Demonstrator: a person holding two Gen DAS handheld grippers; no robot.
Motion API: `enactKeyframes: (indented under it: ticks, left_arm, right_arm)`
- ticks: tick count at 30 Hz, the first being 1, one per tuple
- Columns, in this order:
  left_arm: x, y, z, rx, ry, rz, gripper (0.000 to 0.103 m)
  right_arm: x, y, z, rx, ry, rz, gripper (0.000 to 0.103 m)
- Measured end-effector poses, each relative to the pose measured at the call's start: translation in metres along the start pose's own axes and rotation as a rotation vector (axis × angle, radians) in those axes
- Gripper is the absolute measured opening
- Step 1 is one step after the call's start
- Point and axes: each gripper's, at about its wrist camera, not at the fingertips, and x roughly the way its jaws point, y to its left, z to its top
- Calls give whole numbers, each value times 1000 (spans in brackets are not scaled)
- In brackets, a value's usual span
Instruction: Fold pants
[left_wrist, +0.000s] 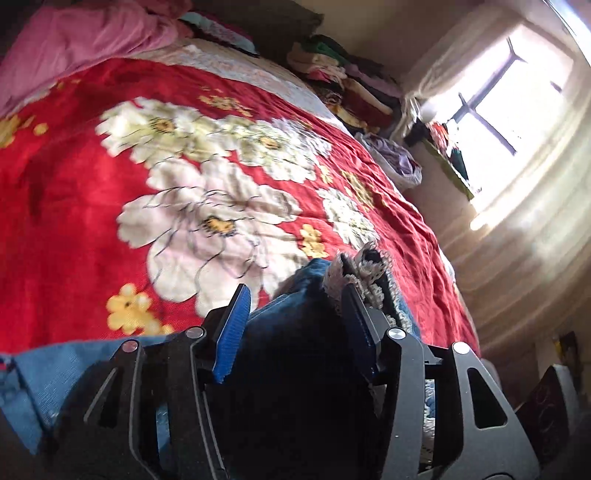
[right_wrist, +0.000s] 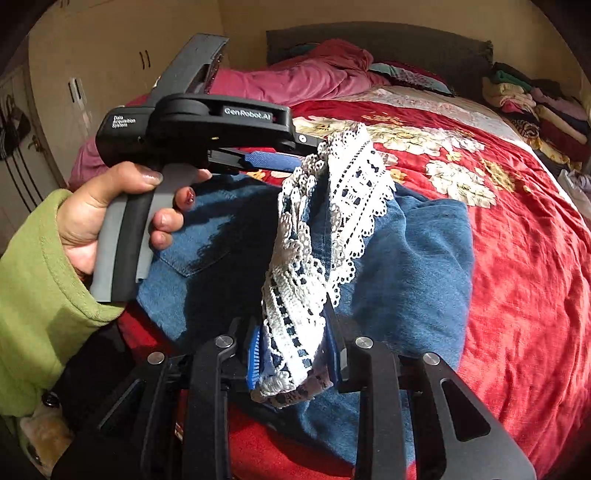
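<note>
Blue denim pants with a white lace hem lie folded over on the red flowered bed cover. My right gripper is shut on the bunched lace hem and holds it up off the denim. A hand in a green sleeve holds my left gripper, whose tips sit at the top of the same lace. In the left wrist view my left gripper is open. The lace hem hangs over the outside of its right finger, and denim lies below.
A pink blanket is heaped at the head of the bed. Folded clothes are stacked along the bed's far right side. A bright window is on the wall beyond, and a wardrobe stands at the left.
</note>
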Motion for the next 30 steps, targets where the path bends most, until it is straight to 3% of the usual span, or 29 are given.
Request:
enactKeyframes:
  ticks: [3,9,17,24,30]
  left_arm:
    - [-17,17,-8,-83,-38,-56,48]
    - [-14,16,-16,-86,-20,-82,53]
    - [-3,3,-25,-46,27,-84,56]
    - [7,0,-24,-39,50,-59,59]
    - [27,-6,-14,-31,89,-44,60]
  right_arm:
    - [6,20,-1,-65,11,-24,30]
    - [-3,50,-8,-171,-43,-2,50]
    - [-23,48,-26,-177,-28,-6,50]
    - [-12,67,-29,-226,-44,-40,50]
    - [11,68,-22,-211,0,-70,49]
